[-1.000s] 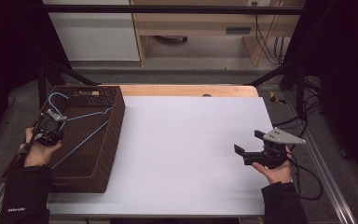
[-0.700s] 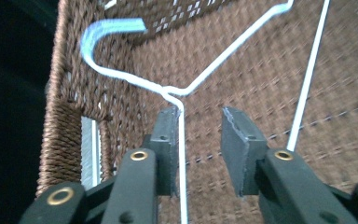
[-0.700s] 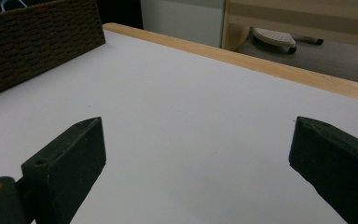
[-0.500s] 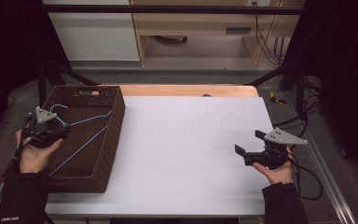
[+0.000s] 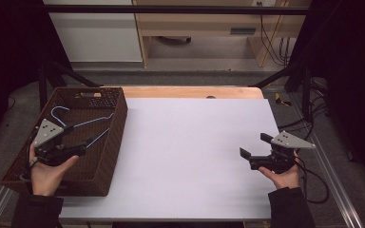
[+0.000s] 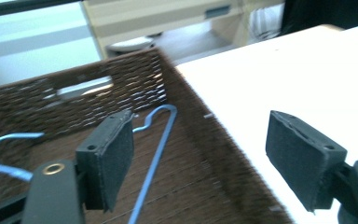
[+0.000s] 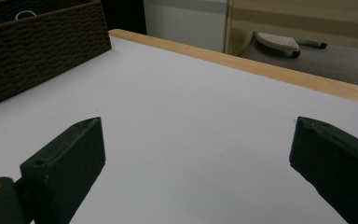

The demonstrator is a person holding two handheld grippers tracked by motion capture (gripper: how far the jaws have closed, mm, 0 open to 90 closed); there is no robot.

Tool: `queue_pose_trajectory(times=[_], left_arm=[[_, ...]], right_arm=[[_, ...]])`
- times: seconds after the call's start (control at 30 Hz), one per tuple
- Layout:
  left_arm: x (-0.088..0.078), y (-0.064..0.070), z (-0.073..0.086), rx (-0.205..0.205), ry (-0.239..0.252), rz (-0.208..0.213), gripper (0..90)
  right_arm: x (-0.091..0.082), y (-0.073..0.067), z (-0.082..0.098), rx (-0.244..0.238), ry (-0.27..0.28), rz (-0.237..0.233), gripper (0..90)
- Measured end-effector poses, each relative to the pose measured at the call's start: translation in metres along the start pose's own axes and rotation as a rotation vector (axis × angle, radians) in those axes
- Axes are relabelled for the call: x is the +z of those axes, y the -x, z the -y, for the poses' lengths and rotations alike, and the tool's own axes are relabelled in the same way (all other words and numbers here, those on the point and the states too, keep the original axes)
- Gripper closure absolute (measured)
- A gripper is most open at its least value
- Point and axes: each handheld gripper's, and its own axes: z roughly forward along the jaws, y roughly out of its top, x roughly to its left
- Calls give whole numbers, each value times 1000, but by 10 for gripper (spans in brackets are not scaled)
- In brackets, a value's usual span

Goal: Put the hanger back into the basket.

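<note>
Blue wire hanger (image 5: 83,124) lying flat inside the brown wicker basket (image 5: 116,123). Left tongs (image 5: 78,142) above the basket, just opened wide, nothing between. Right tongs (image 5: 255,148) well apart from the basket, gaping wide, empty, over the white worktop (image 5: 185,147).

Your left gripper (image 5: 78,148) and right gripper (image 5: 251,158) are black, each topped by a grey three-cornered plate with dark dots. Black cables trail toward six o'clock. Your sleeves (image 5: 289,209) are dark.
</note>
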Motion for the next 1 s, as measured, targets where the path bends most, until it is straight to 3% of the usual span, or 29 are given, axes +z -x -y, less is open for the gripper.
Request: queue_pose_trajectory(times=[0.17, 0.33, 0.53, 0.7, 1.0], left_arm=[[3, 21, 2, -2, 37, 64, 155], [7, 44, 5, 22, 41, 129, 97], [11, 63, 9, 50, 51, 173, 74], [13, 68, 17, 23, 57, 196, 63], [16, 67, 27, -1, 43, 186, 60]], right_arm=[[-2, -1, 1, 0, 0, -7, 34], [-3, -1, 2, 6, 4, -4, 31], [-5, -1, 3, 8, 6, -7, 31], [-8, -2, 6, 16, 9, -10, 31], [-11, -1, 10, 24, 12, -17, 31]])
